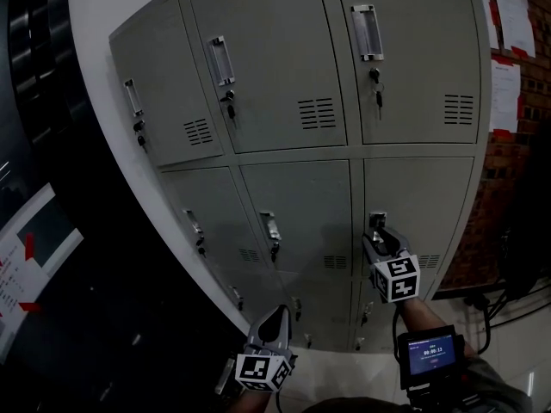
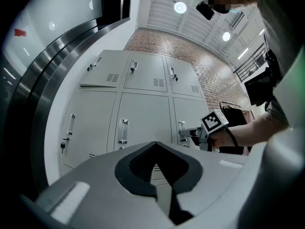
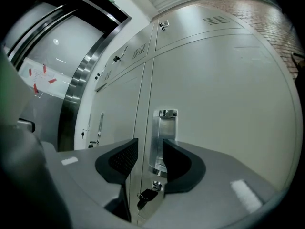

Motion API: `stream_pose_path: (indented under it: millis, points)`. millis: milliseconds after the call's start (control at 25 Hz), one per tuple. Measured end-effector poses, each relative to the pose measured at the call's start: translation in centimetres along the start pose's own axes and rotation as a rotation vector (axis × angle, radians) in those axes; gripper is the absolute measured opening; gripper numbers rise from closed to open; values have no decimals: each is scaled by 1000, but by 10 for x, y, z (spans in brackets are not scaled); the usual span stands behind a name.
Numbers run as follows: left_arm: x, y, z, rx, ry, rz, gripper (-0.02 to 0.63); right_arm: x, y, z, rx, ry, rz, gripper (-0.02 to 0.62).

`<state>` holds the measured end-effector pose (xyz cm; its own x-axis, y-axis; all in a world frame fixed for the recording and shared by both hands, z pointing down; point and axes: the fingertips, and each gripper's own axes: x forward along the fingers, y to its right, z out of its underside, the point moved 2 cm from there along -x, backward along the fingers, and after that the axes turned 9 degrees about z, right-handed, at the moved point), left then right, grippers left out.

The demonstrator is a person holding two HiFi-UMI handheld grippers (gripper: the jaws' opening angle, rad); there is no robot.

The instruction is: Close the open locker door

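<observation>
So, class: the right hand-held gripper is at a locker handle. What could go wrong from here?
1. The right hand-held gripper has its jaws apart with the handle between them, ungripped; a push might slip off.
2. The key hangs just below the jaws; dropping lower could knock it.

The locker bank (image 1: 301, 213) loses its top row to the far edge of the head view, its bottom row is partly hidden behind the left gripper (image 1: 275, 317) and right gripper (image 1: 381, 235), and print on the wall papers (image 1: 504, 93) at right is too small to read.
</observation>
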<state>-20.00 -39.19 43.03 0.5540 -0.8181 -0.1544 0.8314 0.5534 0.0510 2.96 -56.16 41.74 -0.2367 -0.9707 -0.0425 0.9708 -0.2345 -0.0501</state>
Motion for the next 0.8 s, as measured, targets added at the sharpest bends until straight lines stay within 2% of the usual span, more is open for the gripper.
stream_pose_path:
  millis: [240,400,520,800]
  points:
    - [11,13,7,-10,1,44,1,-23,10,-6,14,17,-6,170]
    - [25,33,9,-24,3,88,1,-53,10,-13,-12,40,-38,112]
    - [37,55,8,-55,7,122,2,-83,10,-15,-32,47,-68,13]
    - [59,125,1,-61,6,182,2,-155,24,-9,-45,29,-120,6]
